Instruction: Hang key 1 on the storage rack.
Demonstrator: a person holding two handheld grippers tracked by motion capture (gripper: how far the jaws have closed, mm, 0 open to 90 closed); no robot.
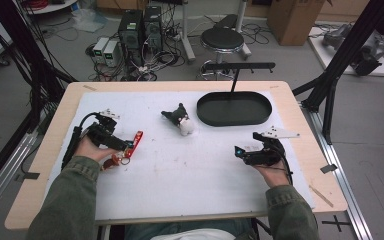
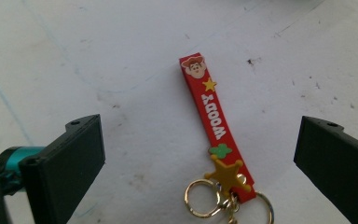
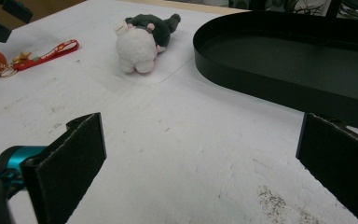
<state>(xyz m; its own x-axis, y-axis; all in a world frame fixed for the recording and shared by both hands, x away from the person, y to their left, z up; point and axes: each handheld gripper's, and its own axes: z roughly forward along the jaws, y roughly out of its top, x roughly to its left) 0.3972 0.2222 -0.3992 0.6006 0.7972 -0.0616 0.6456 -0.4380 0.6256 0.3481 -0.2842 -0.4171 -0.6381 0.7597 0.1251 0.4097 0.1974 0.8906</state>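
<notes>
A red rubber keychain strap (image 2: 213,116) with a cartoon face, stars and gold rings lies flat on the white mat, between the wide-apart jaws of my left gripper (image 2: 200,142), which is open and touches nothing. From above, the strap (image 1: 136,141) lies just past my left gripper (image 1: 122,145), with an orange disc (image 1: 111,162) on its rings. My right gripper (image 1: 240,152) rests open over bare mat at the right. Its own view (image 3: 200,140) looks toward a small dark-and-white plush toy (image 3: 140,39) lying on its side and a black oval tray (image 3: 279,60).
The plush toy (image 1: 182,120) lies mid-table, left of the black tray (image 1: 234,108), which carries a T-shaped stand at the back right. A white mat (image 1: 180,170) covers the wooden table. Stool, computers and cables stand on the floor beyond.
</notes>
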